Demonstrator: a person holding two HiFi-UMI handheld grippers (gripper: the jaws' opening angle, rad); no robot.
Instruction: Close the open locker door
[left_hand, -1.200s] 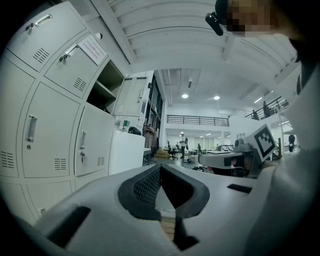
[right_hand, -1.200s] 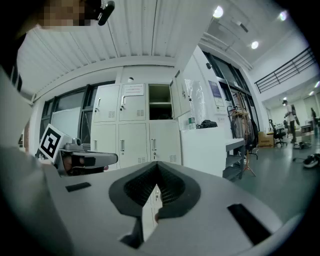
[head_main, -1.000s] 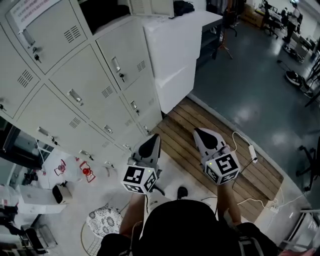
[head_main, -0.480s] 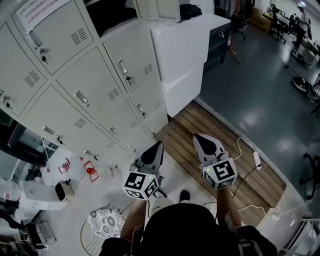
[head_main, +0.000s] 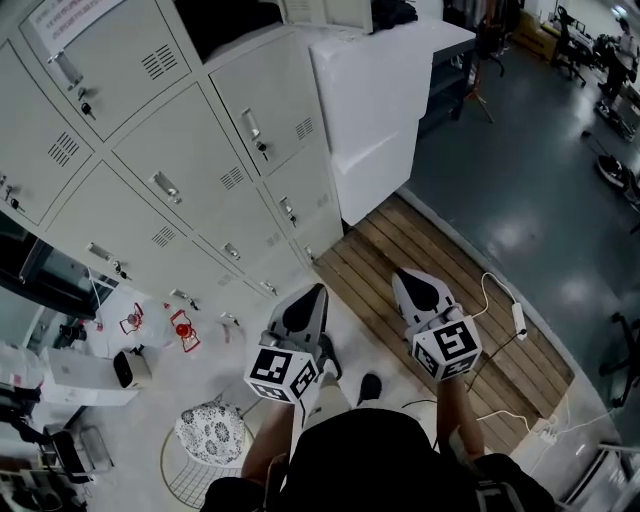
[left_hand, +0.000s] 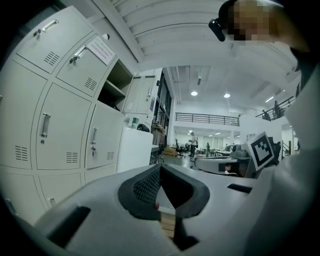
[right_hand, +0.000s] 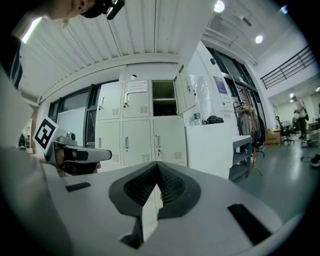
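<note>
Pale grey lockers (head_main: 190, 150), white cabinet (head_main: 375, 110), brown slatted platform (head_main: 400, 250), dark grey floor (head_main: 520, 170).

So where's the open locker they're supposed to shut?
In the right gripper view, the open locker is the top-right compartment of the grey locker bank. Its door is swung out towards the white cabinet beside it.

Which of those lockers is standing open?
The top locker in the column beside the white cabinet: its dark interior shows, while the other doors are shut.
</note>
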